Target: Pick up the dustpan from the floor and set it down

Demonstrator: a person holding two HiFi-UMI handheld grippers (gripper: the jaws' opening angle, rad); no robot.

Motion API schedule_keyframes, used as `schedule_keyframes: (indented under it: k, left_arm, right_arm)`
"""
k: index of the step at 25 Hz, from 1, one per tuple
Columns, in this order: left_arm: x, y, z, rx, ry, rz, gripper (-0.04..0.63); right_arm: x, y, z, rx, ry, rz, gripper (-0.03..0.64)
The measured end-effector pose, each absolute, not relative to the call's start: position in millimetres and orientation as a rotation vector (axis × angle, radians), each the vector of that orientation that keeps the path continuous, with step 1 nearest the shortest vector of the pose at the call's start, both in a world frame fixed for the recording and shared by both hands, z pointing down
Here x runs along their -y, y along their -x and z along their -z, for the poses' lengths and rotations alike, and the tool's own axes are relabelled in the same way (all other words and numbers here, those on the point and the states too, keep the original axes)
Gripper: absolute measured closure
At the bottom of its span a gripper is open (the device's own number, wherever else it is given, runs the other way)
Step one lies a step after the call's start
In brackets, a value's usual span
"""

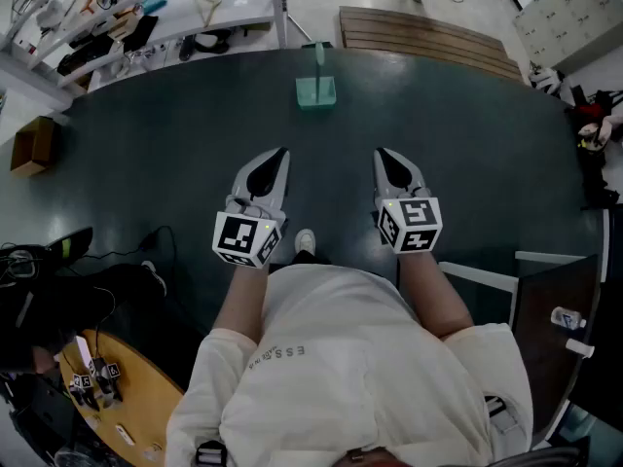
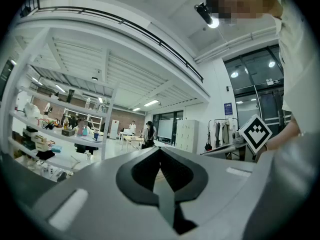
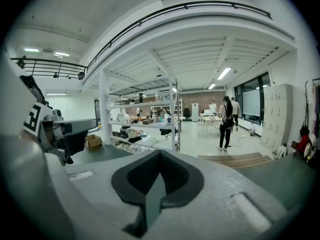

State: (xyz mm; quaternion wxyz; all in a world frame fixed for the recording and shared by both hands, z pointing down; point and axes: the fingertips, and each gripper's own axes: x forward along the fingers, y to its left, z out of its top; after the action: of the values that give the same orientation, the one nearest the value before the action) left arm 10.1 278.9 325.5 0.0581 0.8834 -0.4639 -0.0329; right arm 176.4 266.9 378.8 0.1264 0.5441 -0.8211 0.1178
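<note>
A pale green dustpan (image 1: pixel 316 88) with an upright handle stands on the dark floor mat (image 1: pixel 175 134), well ahead of me in the head view. My left gripper (image 1: pixel 280 154) and right gripper (image 1: pixel 382 154) are held side by side at waist height, both short of the dustpan and apart from it. Both have their jaws shut with nothing between them. In the left gripper view my left gripper (image 2: pixel 159 150) points level at the room. My right gripper (image 3: pixel 159 153) tilts slightly down in its own view. Neither gripper view shows the dustpan.
White shelving (image 1: pixel 146 17) with clutter runs along the back left. A wooden ramp (image 1: pixel 428 37) lies at the back right, a cardboard box (image 1: pixel 34 144) at the left. A round wooden table (image 1: pixel 117 397) and cables sit near my left side. People stand far off (image 3: pixel 226 121).
</note>
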Motion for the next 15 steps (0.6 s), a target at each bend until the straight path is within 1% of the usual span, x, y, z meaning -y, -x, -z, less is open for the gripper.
schedule_keyframes:
  k: [15]
  left_arm:
    - [-263,1,-330,1.394,-2.654,0.122,0.578]
  right_arm:
    - [-254,-175,-380,2.381,-1.64,-0.41,0.627]
